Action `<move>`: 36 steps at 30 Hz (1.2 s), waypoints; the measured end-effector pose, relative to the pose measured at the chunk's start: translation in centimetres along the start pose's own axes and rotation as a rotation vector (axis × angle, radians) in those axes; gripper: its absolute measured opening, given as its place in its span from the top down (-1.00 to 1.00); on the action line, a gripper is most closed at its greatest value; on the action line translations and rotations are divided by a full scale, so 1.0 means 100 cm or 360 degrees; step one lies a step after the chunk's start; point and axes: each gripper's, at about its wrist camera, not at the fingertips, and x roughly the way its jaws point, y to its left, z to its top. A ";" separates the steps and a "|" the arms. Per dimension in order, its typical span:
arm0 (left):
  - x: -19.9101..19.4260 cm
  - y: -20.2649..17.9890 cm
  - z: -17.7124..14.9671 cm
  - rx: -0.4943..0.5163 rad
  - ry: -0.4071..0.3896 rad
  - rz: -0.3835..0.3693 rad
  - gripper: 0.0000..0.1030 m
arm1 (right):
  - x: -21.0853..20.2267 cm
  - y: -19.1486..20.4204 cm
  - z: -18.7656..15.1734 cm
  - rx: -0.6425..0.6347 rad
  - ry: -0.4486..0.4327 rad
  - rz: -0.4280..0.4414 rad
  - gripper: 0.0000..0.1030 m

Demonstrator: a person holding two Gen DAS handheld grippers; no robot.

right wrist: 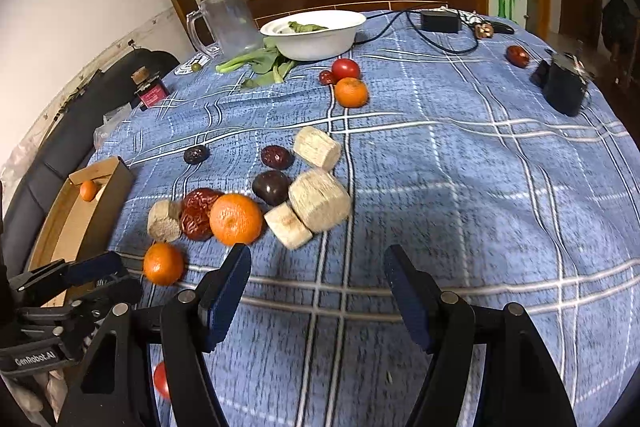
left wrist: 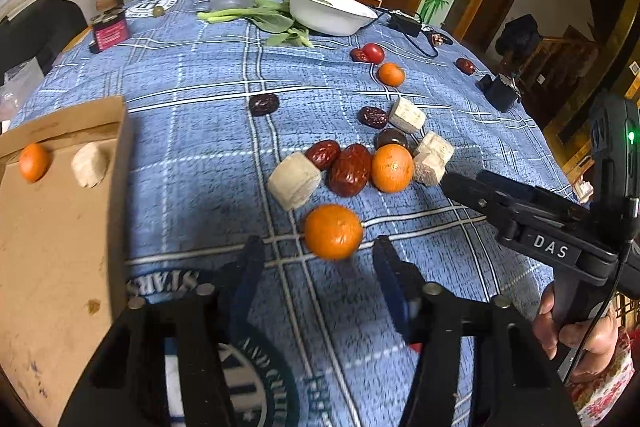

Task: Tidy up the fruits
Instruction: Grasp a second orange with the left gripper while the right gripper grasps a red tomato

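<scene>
We hover our left hand-held gripper [left wrist: 318,247] over the counter [left wrist: 192,75], jaws apart around the near orange [left wrist: 333,231], pads not touching it. Our right hand-held gripper [right wrist: 318,263] gapes empty, lower centre. More fruit clusters mid-frame; the cardboard box [left wrist: 56,227] at left holds another orange [left wrist: 34,161].

A matt blue plaid cloth tablecloth [right wrist: 440,187] covers the table. The brown cardboard box [left wrist: 60,227] at the left looks dull and papery. The orange tangerines [left wrist: 333,231] have finely dimpled, slightly shiny skin, and the dark red dates [left wrist: 350,170] look wrinkled and glossy. The far white bowl [right wrist: 316,35] is smooth and shiny.
</scene>
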 end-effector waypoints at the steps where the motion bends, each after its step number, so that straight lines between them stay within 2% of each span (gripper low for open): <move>1: 0.003 -0.001 0.001 0.0006 -0.0001 -0.0003 -0.01 | 0.003 0.002 0.002 -0.0015 0.0000 -0.0007 -0.42; 9: 0.025 -0.008 0.006 0.0025 0.0015 -0.0038 0.01 | 0.020 0.014 0.006 -0.0091 0.0007 -0.0023 -0.41; 11: 0.026 -0.010 0.006 0.0048 -0.0011 -0.0003 0.17 | 0.021 0.013 0.006 -0.0076 -0.0002 -0.0003 -0.41; 12: 0.026 -0.011 0.006 0.0065 -0.0021 0.0027 0.35 | 0.022 0.012 0.005 -0.0067 -0.0007 0.0007 -0.41; 14: 0.025 -0.011 0.003 0.0066 -0.0057 0.0028 0.38 | 0.022 0.009 0.006 -0.0047 -0.0009 0.0029 -0.39; 16: 0.024 -0.009 0.000 0.0057 -0.0091 0.0019 0.39 | 0.021 0.008 0.005 -0.0032 -0.0016 0.0059 -0.09; 19: 0.021 -0.010 -0.004 0.0064 -0.0123 0.0009 0.40 | 0.020 0.008 0.004 -0.0029 -0.0029 0.0068 0.24; 24: 0.016 -0.011 -0.005 0.0082 -0.0163 -0.0028 0.40 | 0.017 0.011 -0.001 -0.0046 -0.0039 0.0083 0.47; 32: 0.017 -0.006 -0.004 0.0048 -0.0158 -0.0093 0.40 | 0.013 0.015 -0.004 -0.0078 -0.0042 0.0088 0.49; 36: 0.019 0.001 -0.002 -0.0002 -0.0144 -0.0144 0.40 | 0.003 0.013 -0.015 0.0003 0.0050 0.0267 0.45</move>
